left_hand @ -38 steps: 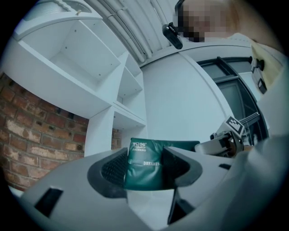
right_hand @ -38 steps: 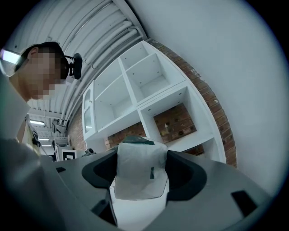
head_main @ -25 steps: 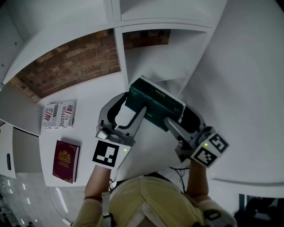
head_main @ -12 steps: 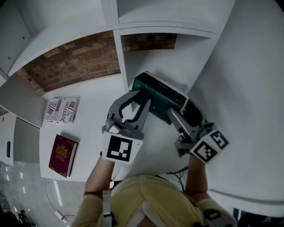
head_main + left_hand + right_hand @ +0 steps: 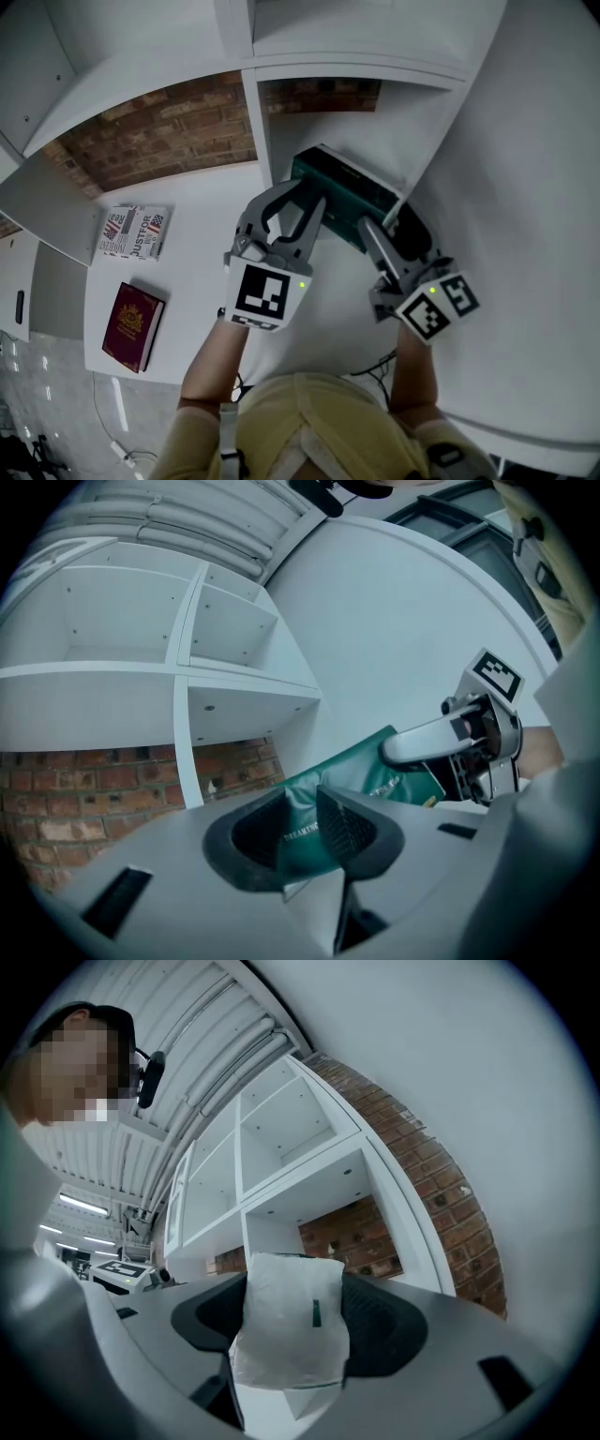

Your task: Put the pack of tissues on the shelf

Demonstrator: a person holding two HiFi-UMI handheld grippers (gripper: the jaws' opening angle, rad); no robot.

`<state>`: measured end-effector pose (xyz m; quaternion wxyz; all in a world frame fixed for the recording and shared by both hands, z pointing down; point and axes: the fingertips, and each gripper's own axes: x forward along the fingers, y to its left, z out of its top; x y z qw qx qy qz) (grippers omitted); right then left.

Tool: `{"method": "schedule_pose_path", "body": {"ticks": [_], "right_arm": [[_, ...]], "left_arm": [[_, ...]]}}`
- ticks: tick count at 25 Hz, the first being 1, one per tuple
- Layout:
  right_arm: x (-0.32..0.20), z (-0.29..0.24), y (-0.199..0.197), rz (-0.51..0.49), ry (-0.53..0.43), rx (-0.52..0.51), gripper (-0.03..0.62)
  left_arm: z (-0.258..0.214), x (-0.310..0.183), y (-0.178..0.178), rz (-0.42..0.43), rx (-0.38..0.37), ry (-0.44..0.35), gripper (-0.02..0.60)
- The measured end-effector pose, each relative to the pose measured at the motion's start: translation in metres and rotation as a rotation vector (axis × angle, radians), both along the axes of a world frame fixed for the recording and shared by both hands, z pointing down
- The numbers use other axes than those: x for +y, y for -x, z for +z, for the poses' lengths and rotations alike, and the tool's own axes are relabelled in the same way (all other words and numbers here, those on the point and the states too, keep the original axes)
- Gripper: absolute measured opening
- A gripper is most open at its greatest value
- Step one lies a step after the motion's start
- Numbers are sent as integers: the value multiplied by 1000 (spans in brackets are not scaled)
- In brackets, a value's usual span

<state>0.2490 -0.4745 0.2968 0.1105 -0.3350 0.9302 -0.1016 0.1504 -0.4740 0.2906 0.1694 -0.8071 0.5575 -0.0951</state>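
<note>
The pack of tissues is dark green with white ends and hangs tilted in front of the lower right shelf compartment. My left gripper is shut on its left end, and the left gripper view shows the green wrapper pinched between the jaws of the left gripper. My right gripper is shut on the pack's right end. In the right gripper view, the white end of the pack fills the gap of the right gripper.
The white shelf unit has a vertical divider and brick wall behind its open bays. On the white table lie a printed pack and a maroon booklet to the left. A white wall stands to the right.
The left gripper's jaws went from wide open beside the pack to shut on its left end. Both grippers carried the pack up and towards the shelf compartment.
</note>
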Motion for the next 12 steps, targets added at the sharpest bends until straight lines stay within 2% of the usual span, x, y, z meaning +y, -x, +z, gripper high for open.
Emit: {"method": "schedule_pose_path", "body": {"ticks": [5,12], "right_arm": [[-4,-1,4,33,-78,36,307],[-8,-1,15,64,-153,80,307]], "left_arm": [[3,-8,4,-19,21,16,94],[13,-13,14,-38,-4,45,95]]}}
